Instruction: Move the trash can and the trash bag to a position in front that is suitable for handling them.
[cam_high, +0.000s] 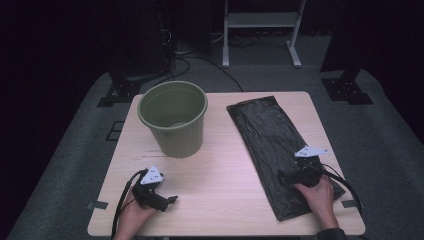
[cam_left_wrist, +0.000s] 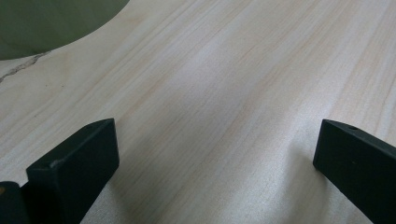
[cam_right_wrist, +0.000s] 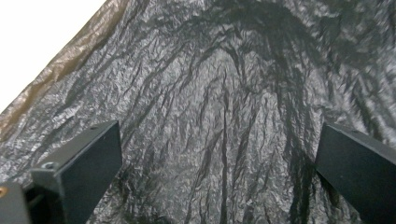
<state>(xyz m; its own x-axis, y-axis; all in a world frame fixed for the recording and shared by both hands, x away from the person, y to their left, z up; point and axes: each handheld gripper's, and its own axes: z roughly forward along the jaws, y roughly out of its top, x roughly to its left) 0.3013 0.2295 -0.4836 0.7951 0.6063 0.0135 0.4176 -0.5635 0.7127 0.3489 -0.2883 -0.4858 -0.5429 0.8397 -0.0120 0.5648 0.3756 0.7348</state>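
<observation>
Black bin bag (cam_high: 272, 145) lies flat and crinkled on the right half of the worktop (cam_high: 220, 175), long axis running from the far middle toward the near right corner. Near end reaches almost to the worktop's front edge. In the right gripper view the bag (cam_right_wrist: 224, 107) covers nearly everything, wrinkles running lengthwise, its edge showing brownish against the pale wood at upper left.

Right gripper (cam_high: 292, 176) sits over the bag's near end, held by the person's right hand (cam_high: 317, 195), grey three-cornered plate on top, cable trailing off toward the near right. Its fingers (cam_right_wrist: 88, 163) are spread wide, one each side of the view, bare bag surface between them, nothing pinched. Can't tell if the tips touch the plastic.

Green bucket (cam_high: 173, 119) stands upright on the left half of the worktop, toward the far side, well apart from the bag. Mouth is open and it looks empty inside. A slice of its wall (cam_left_wrist: 51, 23) shows at the upper left of the left gripper view.

Left gripper (cam_high: 167, 199) is at the near left of the worktop, in front of the bucket, held by the left hand (cam_high: 137, 210), pointing to the right across the wood, cable looping off the near-left side. Its fingers (cam_left_wrist: 79, 163) are spread wide too, plain wood between them, holding nothing.

Past the worktop: dark carpet floor, cables, white frame legs (cam_high: 260, 30) at the far side.
</observation>
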